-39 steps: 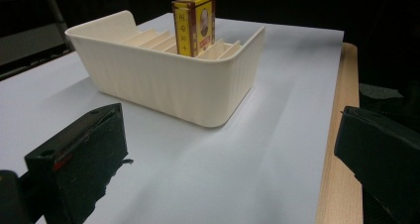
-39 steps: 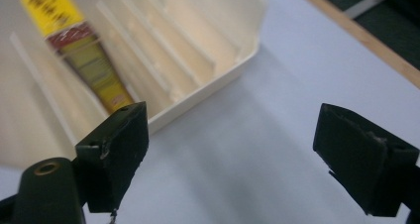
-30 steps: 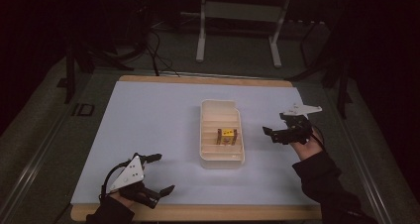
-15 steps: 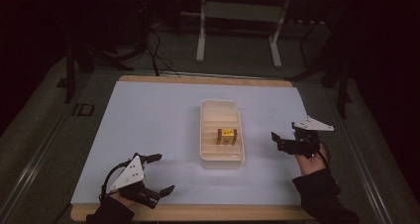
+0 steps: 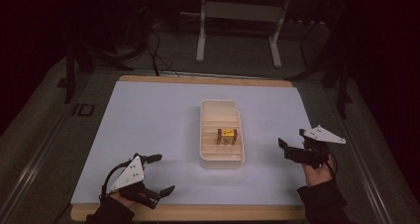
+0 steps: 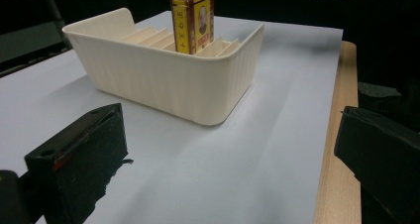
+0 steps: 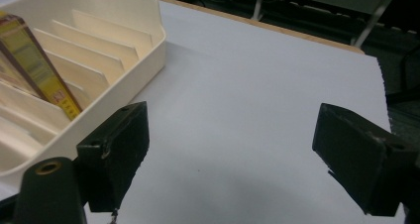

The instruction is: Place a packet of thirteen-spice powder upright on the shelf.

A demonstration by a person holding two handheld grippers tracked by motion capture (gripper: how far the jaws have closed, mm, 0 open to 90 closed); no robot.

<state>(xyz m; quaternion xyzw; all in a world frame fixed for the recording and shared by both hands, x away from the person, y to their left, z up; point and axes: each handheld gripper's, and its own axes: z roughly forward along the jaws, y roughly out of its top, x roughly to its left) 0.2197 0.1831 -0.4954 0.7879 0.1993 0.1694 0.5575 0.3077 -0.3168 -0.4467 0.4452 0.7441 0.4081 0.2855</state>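
A cream slotted tray [image 5: 220, 104] lies on the white mat, right of centre. A small yellow-and-brown box [image 5: 227, 135] stands upright in one of its near slots. My left gripper [image 5: 163, 173] rests open near the front-left edge, with nothing between its jaws. In the left gripper view the gripper [image 6: 228, 159] faces the tray [image 6: 163, 80] and the box [image 6: 193, 21] from some way off. My right gripper [image 5: 291, 139] hovers open to the right of the tray, apart from it. The right gripper view has the gripper [image 7: 233, 154] over bare mat, with the tray [image 7: 143, 60] and box [image 7: 34, 60] at its left.
The white mat [image 5: 148, 120] covers a wooden tabletop whose bare strip [image 5: 198, 213] runs along the front edge. Beyond the table stand the white legs of a desk [image 5: 200, 35], with cables [image 5: 158, 55] on the dark floor.
My right gripper has drawn back from the tray, moving right and toward the front edge. The left gripper, tray and box have stayed put.
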